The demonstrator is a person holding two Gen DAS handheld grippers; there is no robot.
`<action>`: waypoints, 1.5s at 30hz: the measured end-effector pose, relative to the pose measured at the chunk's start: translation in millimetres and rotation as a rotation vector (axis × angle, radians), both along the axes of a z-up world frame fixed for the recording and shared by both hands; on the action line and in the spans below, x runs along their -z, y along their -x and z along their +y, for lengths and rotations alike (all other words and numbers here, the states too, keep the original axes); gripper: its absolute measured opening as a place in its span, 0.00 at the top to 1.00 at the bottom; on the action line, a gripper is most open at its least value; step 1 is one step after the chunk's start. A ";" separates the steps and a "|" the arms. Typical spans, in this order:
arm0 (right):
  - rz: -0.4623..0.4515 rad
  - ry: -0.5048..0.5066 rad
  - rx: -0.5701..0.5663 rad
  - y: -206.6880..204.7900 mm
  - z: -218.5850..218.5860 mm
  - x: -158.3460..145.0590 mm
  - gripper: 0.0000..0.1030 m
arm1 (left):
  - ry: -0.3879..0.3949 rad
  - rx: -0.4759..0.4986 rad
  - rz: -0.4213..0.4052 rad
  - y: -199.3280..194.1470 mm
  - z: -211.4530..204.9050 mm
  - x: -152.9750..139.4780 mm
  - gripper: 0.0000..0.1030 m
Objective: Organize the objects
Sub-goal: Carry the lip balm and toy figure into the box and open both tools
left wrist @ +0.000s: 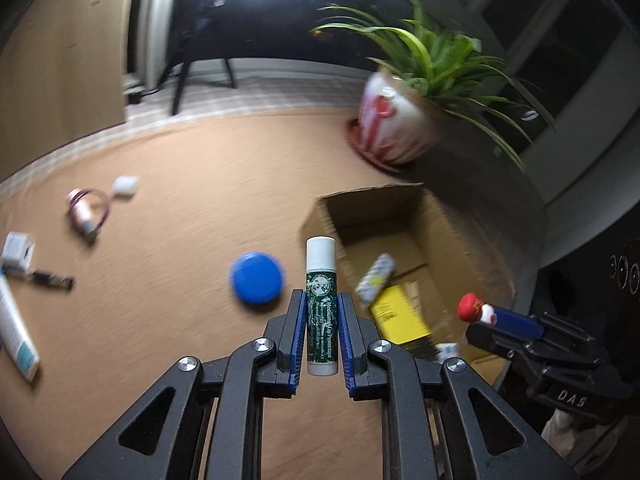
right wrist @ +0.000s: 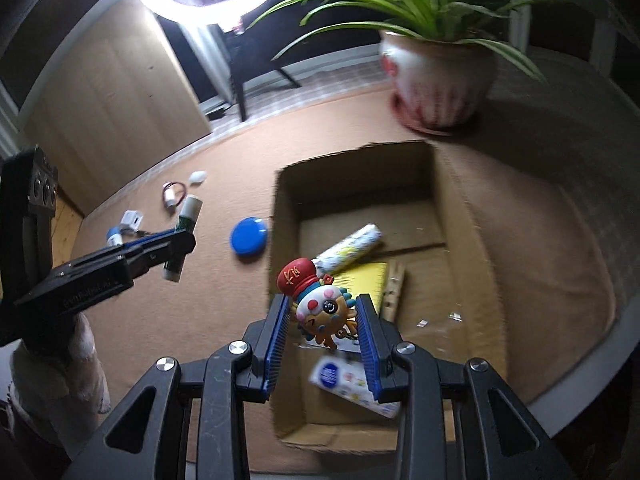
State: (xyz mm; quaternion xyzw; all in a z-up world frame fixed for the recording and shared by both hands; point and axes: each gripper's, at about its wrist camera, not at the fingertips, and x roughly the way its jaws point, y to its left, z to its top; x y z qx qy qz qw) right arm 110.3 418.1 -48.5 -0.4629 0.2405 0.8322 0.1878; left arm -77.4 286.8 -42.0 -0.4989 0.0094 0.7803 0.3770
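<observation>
Aloft: lip balm (left wrist: 320, 304), cartoon figurine (right wrist: 320, 304)

the lip balm stick (left wrist: 320, 308) is dark green with white print and white ends. the figurine (right wrist: 320, 304) wears a red hat over an orange body. the lid (left wrist: 257, 278) is plain blue, the cardboard box (right wrist: 460, 216) brown, the notepad (right wrist: 366, 284) yellow, and the plant pot (left wrist: 394, 120) white with red streaks.
</observation>
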 end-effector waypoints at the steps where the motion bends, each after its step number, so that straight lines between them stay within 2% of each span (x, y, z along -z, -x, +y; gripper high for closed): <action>1: 0.000 0.000 0.008 -3.8 3.1 -0.5 0.71 | -0.003 0.010 0.002 -0.8 6.9 -1.4 0.84; 8: -0.006 0.003 0.055 -24.4 21.1 3.7 0.70 | 0.006 0.072 0.009 -3.3 59.0 -3.8 0.84; 15: -0.011 0.017 0.073 -31.9 31.2 10.1 0.70 | 0.027 0.099 0.007 -2.4 95.2 6.4 0.84; 25: 0.002 0.034 0.057 -30.2 34.3 13.8 0.69 | 0.043 0.096 0.009 3.6 103.7 17.7 0.84; 26: 0.010 0.040 0.047 -29.8 33.7 13.6 0.65 | 0.035 0.089 0.009 5.0 102.7 17.5 0.77; 27: 0.006 0.043 0.037 -28.7 32.7 13.6 0.50 | 0.033 0.085 0.001 6.5 102.0 18.0 0.53; 29: 0.008 0.018 0.034 -28.1 29.9 11.9 0.35 | 0.034 0.091 -0.011 8.2 101.1 18.4 0.26; 31: 0.002 0.006 0.021 -25.9 27.1 11.6 0.35 | 0.033 0.086 0.020 6.7 98.7 14.9 0.26; 38: 0.009 0.024 0.010 -19.2 24.2 11.1 0.35 | 0.037 0.069 0.027 7.8 85.3 10.7 0.26; 45: 0.009 0.027 -0.026 -2.8 12.5 8.5 0.35 | 0.035 0.007 0.024 14.8 49.6 7.9 0.26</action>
